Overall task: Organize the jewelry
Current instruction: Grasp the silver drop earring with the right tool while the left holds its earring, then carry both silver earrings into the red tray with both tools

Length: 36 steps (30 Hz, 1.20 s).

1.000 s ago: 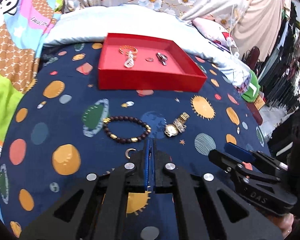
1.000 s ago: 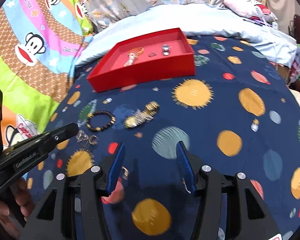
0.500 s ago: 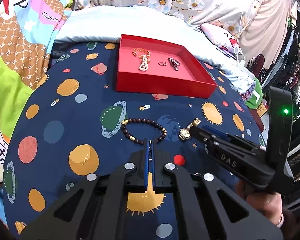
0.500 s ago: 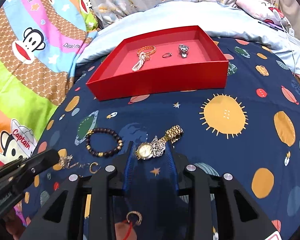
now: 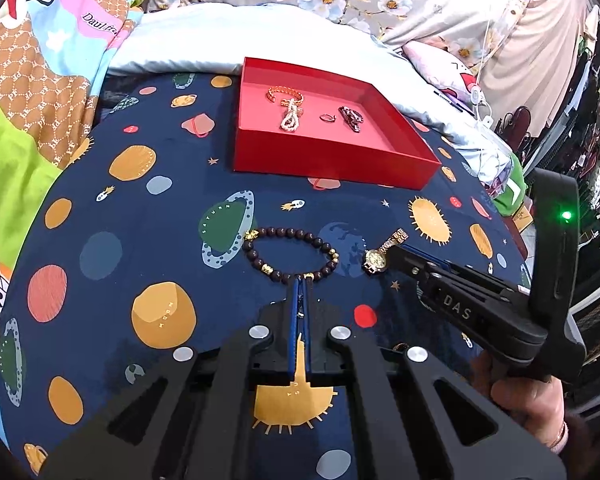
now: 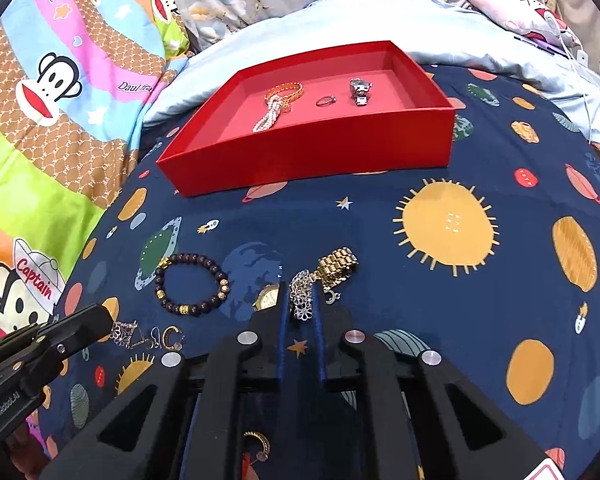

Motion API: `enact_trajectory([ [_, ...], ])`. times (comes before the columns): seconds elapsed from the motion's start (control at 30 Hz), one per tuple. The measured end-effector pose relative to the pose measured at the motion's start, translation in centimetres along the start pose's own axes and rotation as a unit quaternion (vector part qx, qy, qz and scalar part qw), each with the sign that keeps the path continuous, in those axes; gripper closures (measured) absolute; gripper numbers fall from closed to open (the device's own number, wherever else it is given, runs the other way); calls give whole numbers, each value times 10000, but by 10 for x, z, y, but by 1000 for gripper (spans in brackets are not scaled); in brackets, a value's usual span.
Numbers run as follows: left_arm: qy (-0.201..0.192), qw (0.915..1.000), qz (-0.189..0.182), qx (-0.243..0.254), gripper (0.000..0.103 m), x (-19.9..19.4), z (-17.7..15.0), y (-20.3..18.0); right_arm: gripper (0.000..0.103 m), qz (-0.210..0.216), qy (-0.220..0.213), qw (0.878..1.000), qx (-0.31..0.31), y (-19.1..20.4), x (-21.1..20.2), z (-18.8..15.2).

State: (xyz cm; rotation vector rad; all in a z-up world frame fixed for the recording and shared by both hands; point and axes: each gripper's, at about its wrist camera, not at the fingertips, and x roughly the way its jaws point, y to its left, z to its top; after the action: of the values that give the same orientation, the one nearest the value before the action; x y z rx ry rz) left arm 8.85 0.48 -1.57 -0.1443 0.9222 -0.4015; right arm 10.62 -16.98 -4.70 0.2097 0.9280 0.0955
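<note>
The right tongs [image 6: 300,312] have just been closing and now pinch the gold watch [image 6: 332,270] lying on the bed, ready for lifting. The left tongs [image 5: 300,284] stay clenched, empty, beside the bead bracelet [image 5: 290,254]. Beyond waits the red tray [image 6: 312,152].

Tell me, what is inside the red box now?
Inside the red box lie a gold bracelet, a pearl strand, a ring and a dark watch. The near wall hides some floor.
</note>
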Motion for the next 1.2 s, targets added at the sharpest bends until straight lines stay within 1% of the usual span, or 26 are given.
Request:
enact_trajectory([
  [0.23, -1, 10000, 7, -19, 102, -1, -1, 0, 99, -20, -123, 9998, 132, -11, -25, -9],
  [0.4, -34, 10000, -21, 12, 102, -6, 0, -4, 99, -3, -282, 9993, 234, -19, -54, -16],
  [0.57, -139, 9999, -63, 65, 102, -15, 3, -12, 99, 56, -436, 9989, 165, -16, -80, -20],
  [0.7, -222, 9997, -54, 94, 102, -21, 10, -17, 99, 90, -588, 9982, 114, -13, -96, -16],
  [0.93, -562, 9982, 11, 204, 102, -34, 41, -25, 99, 94, -879, 9960, -91, -12, -110, 8],
  [1.07, -759, 9967, -24, 275, 102, -38, 66, -30, 99, 120, -1030, 9944, -207, -15, -110, 32],
  [1.2, -997, 9942, 50, 413, 102, -35, 97, -36, 99, 94, -1183, 9924, -312, -14, -104, 60],
])
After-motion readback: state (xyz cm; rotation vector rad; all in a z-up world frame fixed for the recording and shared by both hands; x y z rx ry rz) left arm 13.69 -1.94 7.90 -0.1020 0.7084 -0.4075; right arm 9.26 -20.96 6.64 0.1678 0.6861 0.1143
